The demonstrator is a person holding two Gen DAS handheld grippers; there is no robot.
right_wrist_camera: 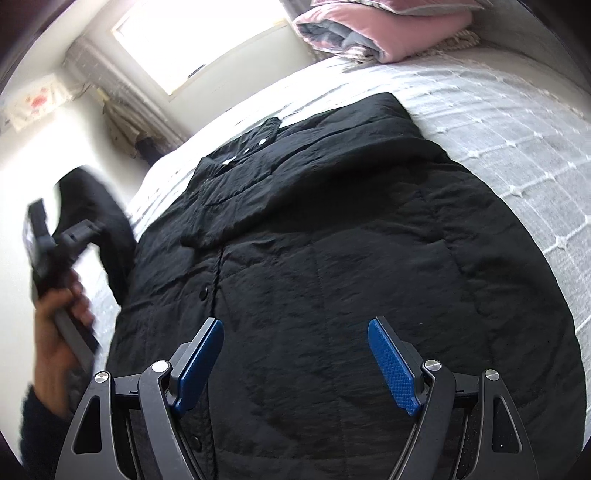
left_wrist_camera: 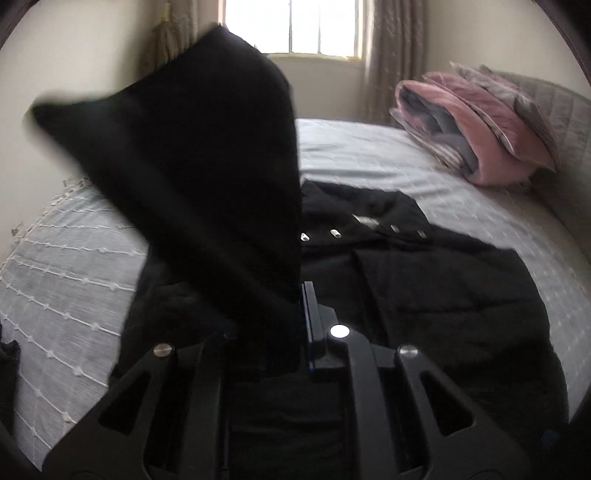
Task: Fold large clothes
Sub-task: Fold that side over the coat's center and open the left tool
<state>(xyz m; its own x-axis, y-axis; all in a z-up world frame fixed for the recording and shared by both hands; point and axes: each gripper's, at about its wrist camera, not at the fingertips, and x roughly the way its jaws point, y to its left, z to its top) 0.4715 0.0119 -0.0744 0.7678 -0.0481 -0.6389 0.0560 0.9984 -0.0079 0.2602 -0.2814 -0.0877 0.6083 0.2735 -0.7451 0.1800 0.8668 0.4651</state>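
A black padded jacket [right_wrist_camera: 332,240] lies front up on the bed, snaps down its middle. In the left wrist view its body [left_wrist_camera: 424,288] lies flat with silver snaps near the collar. My left gripper [left_wrist_camera: 295,306] is shut on the jacket's sleeve [left_wrist_camera: 192,166], which is lifted and blurred above the bed. The same sleeve [right_wrist_camera: 99,218] and left gripper [right_wrist_camera: 90,227] show at the left of the right wrist view. My right gripper [right_wrist_camera: 295,354] is open and empty, its blue pads [right_wrist_camera: 391,365] hovering over the jacket's lower part.
The bed has a pale grey quilted cover [left_wrist_camera: 369,155]. A folded pink and grey duvet [left_wrist_camera: 476,125] lies at the head, right side. A window [left_wrist_camera: 291,26] with curtains is behind. The wall runs along the bed's left side.
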